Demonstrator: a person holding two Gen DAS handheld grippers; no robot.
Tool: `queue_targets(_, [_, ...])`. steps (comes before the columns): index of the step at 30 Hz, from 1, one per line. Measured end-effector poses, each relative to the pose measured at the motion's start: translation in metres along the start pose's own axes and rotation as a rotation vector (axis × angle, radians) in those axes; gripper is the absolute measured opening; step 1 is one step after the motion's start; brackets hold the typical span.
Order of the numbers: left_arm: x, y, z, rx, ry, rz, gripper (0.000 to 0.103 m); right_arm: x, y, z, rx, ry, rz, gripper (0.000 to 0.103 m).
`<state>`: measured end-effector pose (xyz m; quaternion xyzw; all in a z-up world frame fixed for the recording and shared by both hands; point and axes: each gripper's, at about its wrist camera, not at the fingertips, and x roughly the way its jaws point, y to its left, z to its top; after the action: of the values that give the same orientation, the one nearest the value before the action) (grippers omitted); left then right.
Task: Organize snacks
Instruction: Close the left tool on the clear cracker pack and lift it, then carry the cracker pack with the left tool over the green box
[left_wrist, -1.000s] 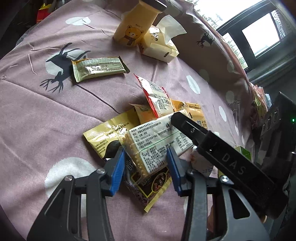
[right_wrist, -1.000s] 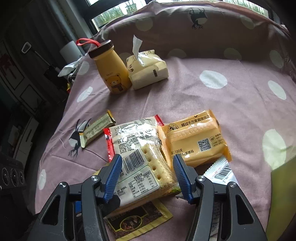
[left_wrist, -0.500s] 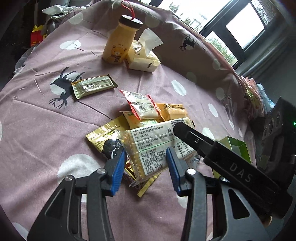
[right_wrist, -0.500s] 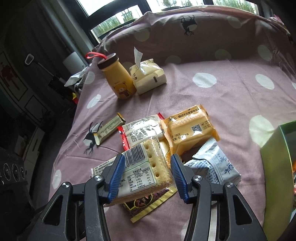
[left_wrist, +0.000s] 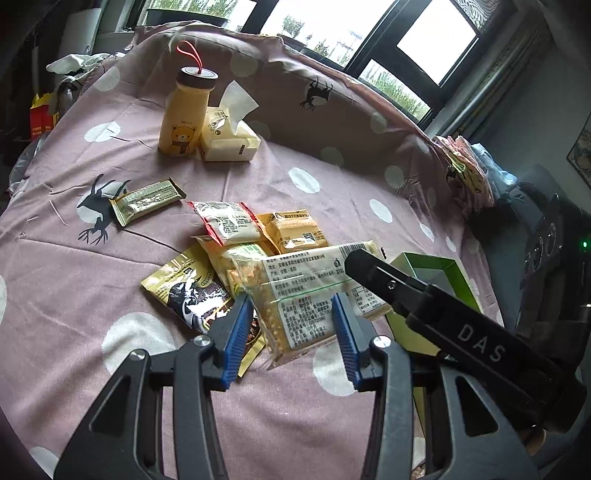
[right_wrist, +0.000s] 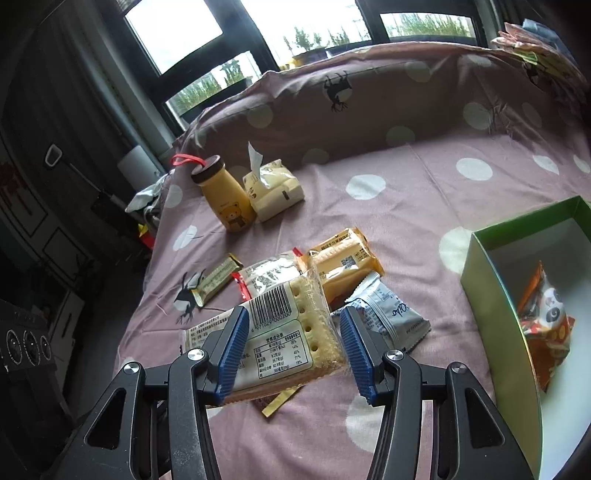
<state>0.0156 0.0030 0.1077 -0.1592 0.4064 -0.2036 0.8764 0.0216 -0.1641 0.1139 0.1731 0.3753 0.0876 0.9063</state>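
— What's changed?

— The cracker pack (right_wrist: 291, 332) has come up off the snack pile (left_wrist: 236, 243) since a second ago, and the green box (right_wrist: 495, 266) is now in sight.

— Who has it?

— Both, apparently. The right gripper (right_wrist: 291, 349) and left gripper (left_wrist: 291, 332) each bracket an end, jaws part-spread; actual pinch contact is hard to confirm.

— Next?

— Probably into the box, beside the panda packet (right_wrist: 546, 317).

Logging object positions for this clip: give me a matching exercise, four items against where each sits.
Items:
1. cracker pack
2. panda snack bag
3. bear bottle
4. gold bar wrapper

Places:
A. inside the green box
B. beside the tissue pack
C. on the deer print
D. between both tools' fingers

Pairs: 1-D, 2-A, 3-B, 4-C
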Motion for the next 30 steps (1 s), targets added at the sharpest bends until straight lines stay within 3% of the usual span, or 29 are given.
queue_targets(19, [-0.031,-0.019,-0.004,0.049,-0.090,-0.050,0.043,-0.037,0.005,-0.003,0.002,-0.060,0.049,0.054])
queue_targets(30, [-0.036,-0.047,-0.009,0.084,-0.112,-0.112,0.043,-0.071,-0.004,0.002,-0.033,-0.103,0.006,0.054])
